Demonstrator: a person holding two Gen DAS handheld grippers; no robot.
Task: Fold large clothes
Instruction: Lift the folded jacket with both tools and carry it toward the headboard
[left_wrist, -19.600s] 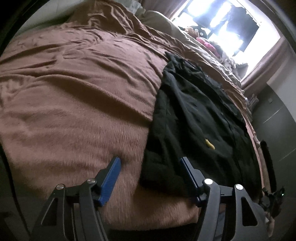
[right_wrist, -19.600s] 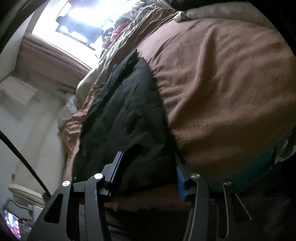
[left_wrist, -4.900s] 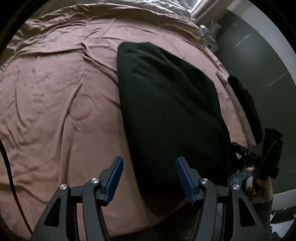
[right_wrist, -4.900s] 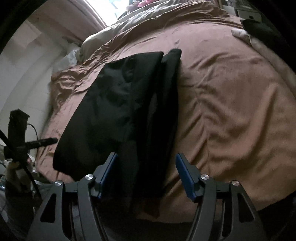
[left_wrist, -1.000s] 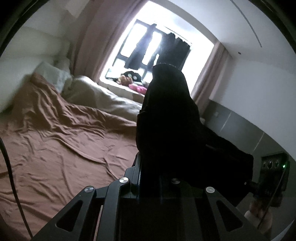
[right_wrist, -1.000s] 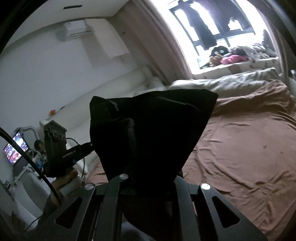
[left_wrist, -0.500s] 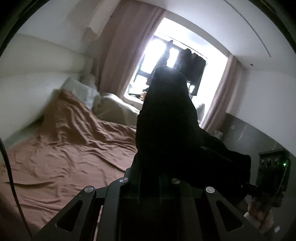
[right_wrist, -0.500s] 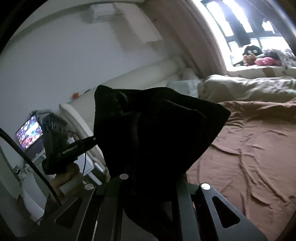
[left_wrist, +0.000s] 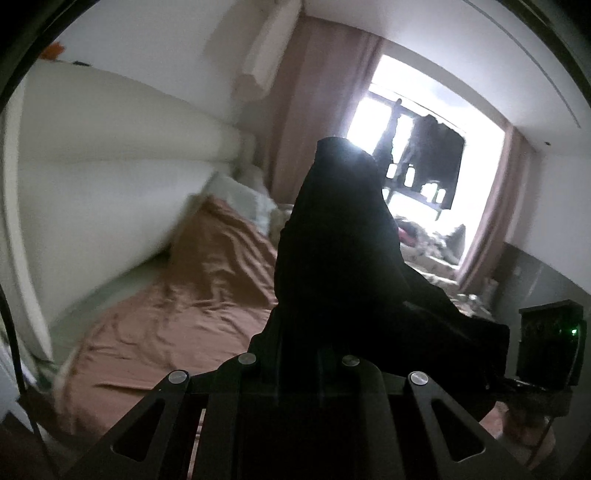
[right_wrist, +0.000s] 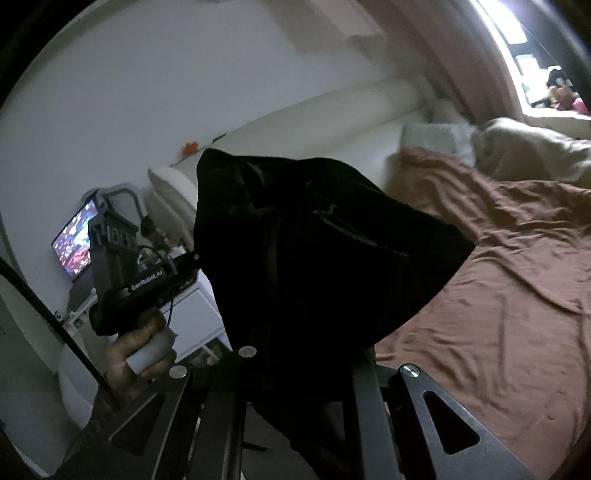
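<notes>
We've got the black garment (left_wrist: 343, 258) lifted clear above the brown bed (left_wrist: 192, 302), left gripper (left_wrist: 299, 354) and right gripper (right_wrist: 299, 354) both clamped on its bunched fabric, cloth spilling over the jaws.

A home bedroom: bed (left_wrist: 192, 306) under a brown sheet, pillows (right_wrist: 436, 138), padded white headboard (left_wrist: 110, 184), pink curtains (left_wrist: 314, 110) at a bright window (left_wrist: 424, 155), clothes hanging there.
</notes>
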